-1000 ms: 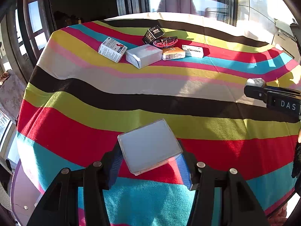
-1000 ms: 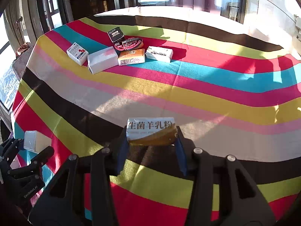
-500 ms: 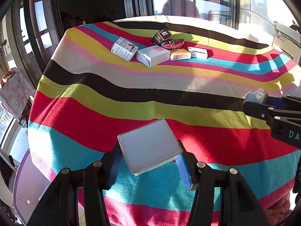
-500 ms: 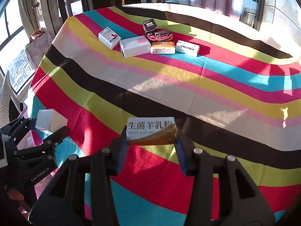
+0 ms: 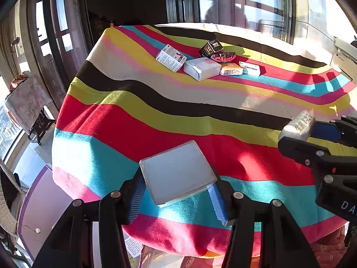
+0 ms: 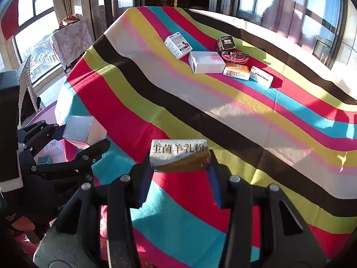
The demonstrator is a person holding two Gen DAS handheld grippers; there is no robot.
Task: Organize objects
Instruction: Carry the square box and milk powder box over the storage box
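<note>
**Two boxes held above a striped table**

The left gripper (image 5: 176, 187) pinches a flat, square grey box (image 5: 178, 173) with a smooth, matte top and rounded corners; its blue ribbed pads (image 5: 219, 205) press on the box's two sides. The box hangs tilted over the near edge of the table (image 5: 125, 122), above the turquoise and red bands of the cloth.

The right gripper (image 6: 179, 169) clamps a small oblong packet (image 6: 179, 156), pale on top with dark printed characters and a shiny golden-brown lower face. It is held over the near left part of the table, clear of the cloth.

The cloth is soft and fuzzy, woven in broad wavy stripes of red, turquoise, lime, black, grey, pink and yellow, and it drapes over the rounded table edge.

At the far side a tight cluster lies in sunlight: a white printed carton (image 6: 178, 44) on the left, a plain white rectangular box (image 6: 206, 62) just beside it, an orange packet with a barcode (image 6: 236, 71), a small white labelled box (image 6: 261, 76) on the right, and behind them a black cube-shaped box (image 6: 225, 43) next to a coiled red cable (image 6: 234, 57). Open striped cloth lies between the held boxes and this cluster.

Tall dark-framed windows (image 6: 33, 11) ring the room.
</note>
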